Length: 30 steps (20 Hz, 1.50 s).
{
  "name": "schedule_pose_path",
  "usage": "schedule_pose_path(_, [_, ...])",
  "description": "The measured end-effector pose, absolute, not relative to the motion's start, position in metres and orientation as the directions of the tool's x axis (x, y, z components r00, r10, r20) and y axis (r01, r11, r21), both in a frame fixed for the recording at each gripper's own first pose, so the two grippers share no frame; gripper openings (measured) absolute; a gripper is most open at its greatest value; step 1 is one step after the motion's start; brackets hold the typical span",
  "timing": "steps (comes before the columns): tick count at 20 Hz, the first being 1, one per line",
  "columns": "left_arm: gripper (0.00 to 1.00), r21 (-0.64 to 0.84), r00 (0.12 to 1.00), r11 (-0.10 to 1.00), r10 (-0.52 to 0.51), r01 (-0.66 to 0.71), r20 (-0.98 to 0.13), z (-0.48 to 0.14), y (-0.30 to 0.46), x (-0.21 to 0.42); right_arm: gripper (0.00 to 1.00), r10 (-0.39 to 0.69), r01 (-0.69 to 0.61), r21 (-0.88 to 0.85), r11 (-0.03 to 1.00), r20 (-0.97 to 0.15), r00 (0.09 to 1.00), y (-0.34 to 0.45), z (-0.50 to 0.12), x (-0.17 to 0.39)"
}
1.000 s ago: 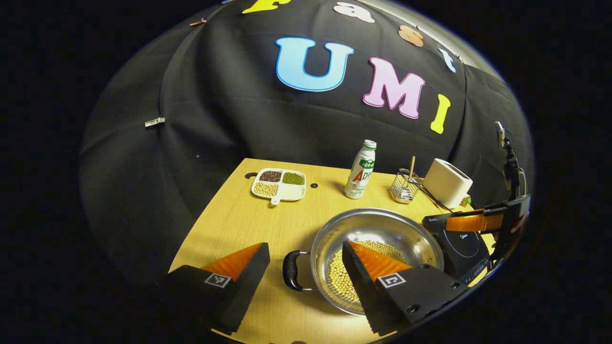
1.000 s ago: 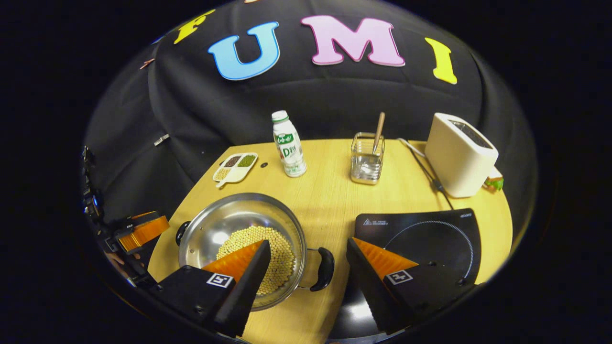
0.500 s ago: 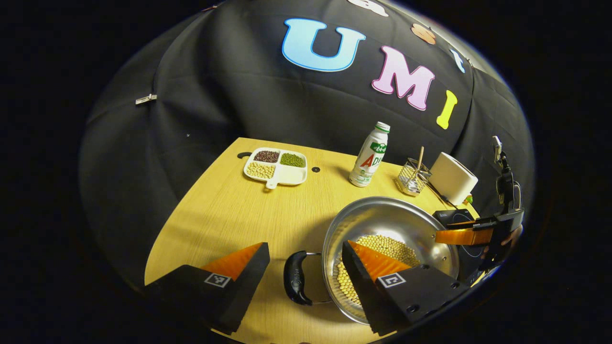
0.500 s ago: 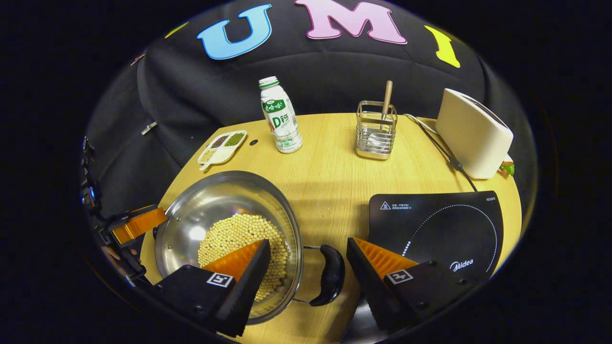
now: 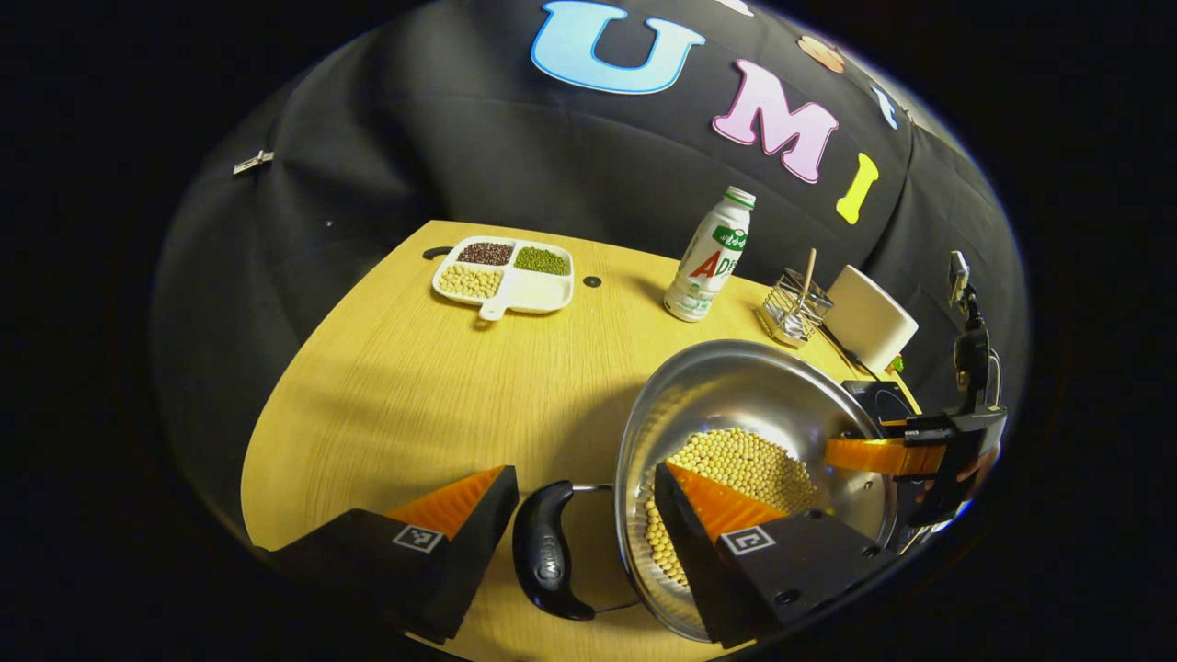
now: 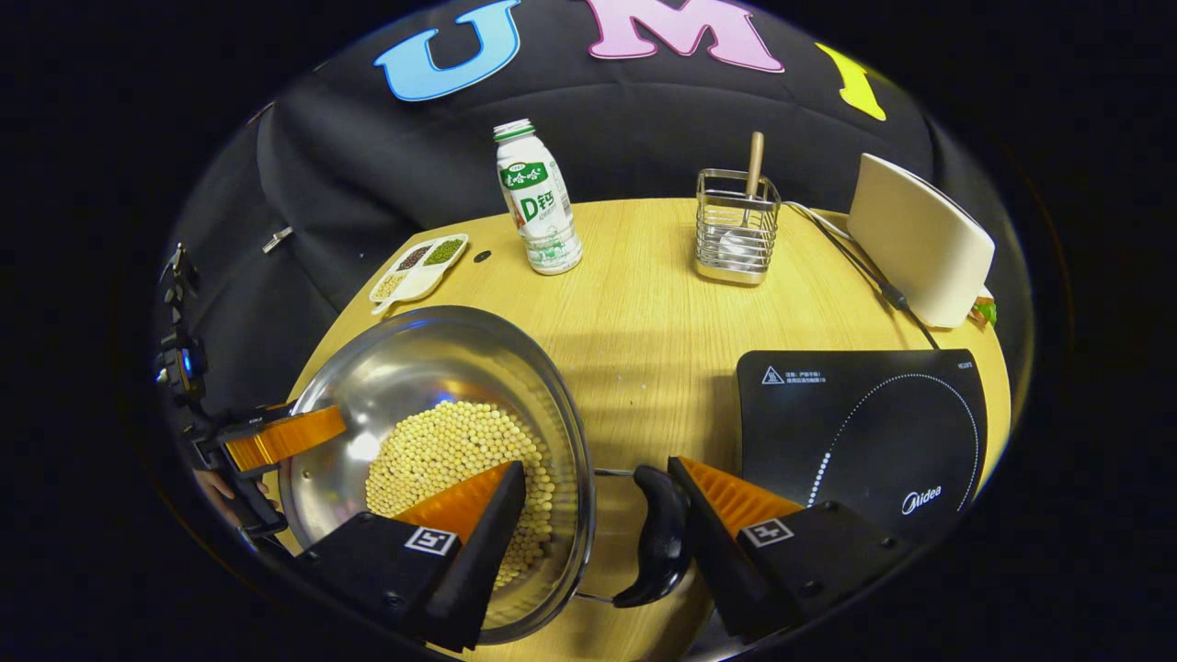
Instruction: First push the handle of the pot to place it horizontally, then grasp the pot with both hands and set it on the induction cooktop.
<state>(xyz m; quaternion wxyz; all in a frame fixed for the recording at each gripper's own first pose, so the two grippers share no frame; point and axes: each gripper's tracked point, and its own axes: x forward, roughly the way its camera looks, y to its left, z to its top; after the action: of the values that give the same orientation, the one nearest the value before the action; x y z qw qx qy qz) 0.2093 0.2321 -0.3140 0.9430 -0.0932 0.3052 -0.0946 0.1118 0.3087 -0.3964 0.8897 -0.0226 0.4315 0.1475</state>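
A steel pot (image 5: 754, 414) holding soybeans stands on the wooden table (image 5: 414, 386). Its black left handle (image 5: 549, 552) lies between the fingers of my left gripper (image 5: 579, 519), which is open; one finger hangs over the beans inside the rim. In the right gripper view the pot (image 6: 432, 386) sits at the left, and its right handle (image 6: 657, 538) lies against the outer finger of my open right gripper (image 6: 598, 515), whose other finger is over the beans. The black induction cooktop (image 6: 864, 423) lies just right of the pot.
At the back of the table stand a milk bottle (image 6: 538, 198), a wire basket with a wooden-handled utensil (image 6: 736, 225), a white toaster (image 6: 919, 244) with its cord, and a divided dish of beans (image 5: 506, 276). The table edge runs near the pot's left handle.
Both grippers have come down and forward onto the pot. Each handle now lies between a pair of fingers. The spacing of the fingers is the same.
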Motion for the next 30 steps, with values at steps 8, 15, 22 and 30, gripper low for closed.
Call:
schedule_pose_path(8, [0.74,-0.279,0.777,0.954,-0.258,0.110,-0.575,-0.330,0.245,0.200,0.71,0.227,-0.228,0.122,0.966,-0.822,0.522,0.312,-0.420,0.101])
schedule_pose_path(15, [0.64,-0.298,0.772,0.951,-0.253,0.087,-0.583,-0.335,0.246,0.197,0.63,0.245,-0.198,0.165,0.966,-0.824,0.511,0.314,-0.419,0.094])
schedule_pose_path(22, [0.60,-0.286,0.756,0.957,-0.224,0.051,-0.615,-0.336,0.249,0.180,0.60,0.235,-0.220,0.138,0.966,-0.826,0.512,0.312,-0.413,0.077])
schedule_pose_path(30, [0.59,-0.259,0.787,0.965,-0.185,0.033,-0.588,-0.274,0.233,0.139,0.60,0.276,-0.255,0.158,0.954,-0.794,0.541,0.298,-0.344,0.058])
